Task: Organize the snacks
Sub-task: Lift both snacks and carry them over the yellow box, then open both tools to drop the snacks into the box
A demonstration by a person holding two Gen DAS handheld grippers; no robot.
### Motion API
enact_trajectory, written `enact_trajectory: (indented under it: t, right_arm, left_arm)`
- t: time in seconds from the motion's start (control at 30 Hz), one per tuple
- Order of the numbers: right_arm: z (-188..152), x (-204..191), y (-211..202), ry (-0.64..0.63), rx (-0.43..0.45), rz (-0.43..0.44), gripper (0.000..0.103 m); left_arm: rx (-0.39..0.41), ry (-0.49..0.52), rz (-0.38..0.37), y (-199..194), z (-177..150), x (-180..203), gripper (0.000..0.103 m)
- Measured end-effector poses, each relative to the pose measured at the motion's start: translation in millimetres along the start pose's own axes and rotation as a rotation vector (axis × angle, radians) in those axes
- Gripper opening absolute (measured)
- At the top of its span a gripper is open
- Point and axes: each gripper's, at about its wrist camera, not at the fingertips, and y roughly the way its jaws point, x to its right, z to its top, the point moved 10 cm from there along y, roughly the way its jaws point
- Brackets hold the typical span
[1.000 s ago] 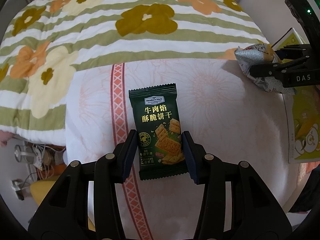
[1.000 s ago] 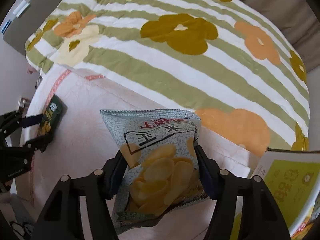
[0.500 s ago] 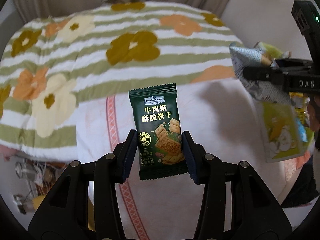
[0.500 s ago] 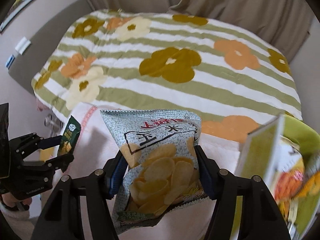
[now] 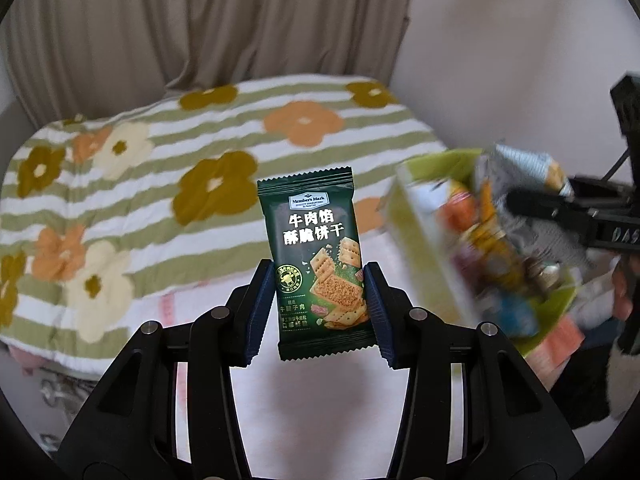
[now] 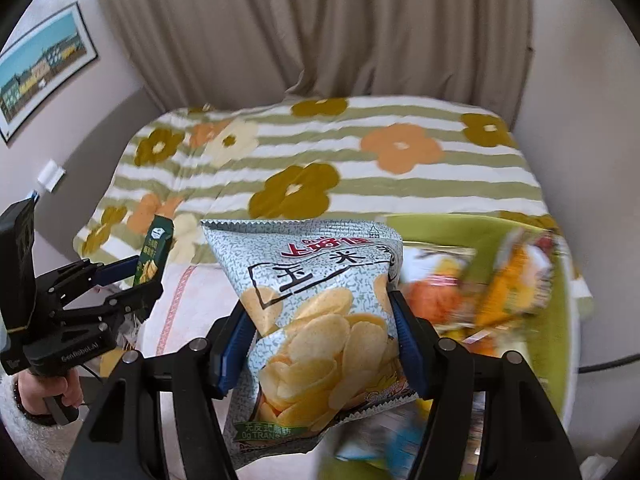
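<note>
My left gripper [image 5: 318,312] is shut on a dark green cracker packet [image 5: 316,252] and holds it upright above the bed. It also shows at the left of the right wrist view [image 6: 132,280], with the packet [image 6: 154,252] in it. My right gripper [image 6: 320,340] is shut on a grey-blue chip bag [image 6: 316,320], lifted beside a green box of snacks [image 6: 560,320]. In the left wrist view the right gripper [image 5: 560,208] holds the chip bag [image 5: 520,168] over that green box [image 5: 424,240], which holds several colourful packets.
A quilt with green stripes and flowers [image 5: 160,168] covers the bed. A pale pink cloth [image 6: 192,304] lies under the grippers. Beige curtains [image 6: 320,32] hang behind the bed. A framed picture [image 6: 40,68] hangs on the left wall.
Both grippers have risen and tilted up with their snacks, so the curtains now show. The right gripper with the chip bag has moved over the green snack box.
</note>
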Motion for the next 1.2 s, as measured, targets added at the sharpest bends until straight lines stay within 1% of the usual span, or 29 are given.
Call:
enact_trajectory:
  t: [0.17,0.3,0.37,0.43,0.47,0.5,0.53,0.57,0.6,0.63,0.73,0.8,0.93,1.0,1.07,1.1,1.2]
  right_arm:
    - [-14,56,-32,0.005,0.017,-0.023,0.06]
    - [-30,93,-40,0.025,0.002,-0.014,0.06]
    - [-39,106,-42,0.031,-0.01,-0.007,0.06]
    - [-46,116,-43,0.031,-0.015,-0.003,0.06]
    - [-48,120,-44,0.032,-0.015,0.0,0.06]
    - [-51,124,-44,0.038,-0.017,0.009,0.06]
    - [-52,126,-44,0.045,-0.016,0.02,0.06]
    - [-53,128,-44,0.052,-0.013,0.03,0.06]
    - [-55,130,-45,0.055,-0.011,0.036,0.06]
    - [-56,131,-45,0.057,-0.009,0.041,0.06]
    - [-59,132,-46,0.054,-0.003,0.044,0.06]
    - [-58,134,-45,0.046,-0.001,0.04,0.06]
    - [-52,133,-41,0.026,-0.007,0.034,0.06]
    - [-47,132,-38,0.019,-0.015,0.029,0.06]
    - [-42,128,-30,0.011,-0.03,0.03,0.06]
    - [-40,125,-25,0.002,-0.041,0.034,0.06]
    - [-38,119,-6,-0.034,-0.066,0.025,0.064]
  left_arm:
    - [0.015,0.006,-0.042,10,15,76,0.041]
    - [-0.028,-0.011,-0.091,39,11,136,0.041]
    - [-0.054,-0.01,-0.09,54,7,159,0.041]
    - [-0.056,-0.004,-0.077,64,6,175,0.043]
    - [-0.057,0.002,-0.069,67,5,179,0.044]
    - [-0.064,0.014,-0.057,71,5,185,0.058]
    - [-0.077,0.025,-0.04,75,4,188,0.084]
    - [-0.082,0.031,-0.023,78,3,190,0.094]
    - [-0.074,0.03,-0.016,78,3,190,0.103]
    - [-0.062,0.029,-0.008,76,3,190,0.102]
    - [-0.076,0.035,0.021,72,-6,184,0.102]
    - [-0.068,0.024,0.053,64,-13,174,0.102]
    - [-0.051,-0.028,0.064,49,-19,157,0.102]
    - [-0.047,-0.043,0.069,43,-16,152,0.102]
    - [-0.04,-0.048,0.086,38,-14,146,0.102]
    - [-0.036,-0.051,0.106,34,-14,141,0.102]
    - [-0.037,-0.068,0.14,30,-19,130,0.102]
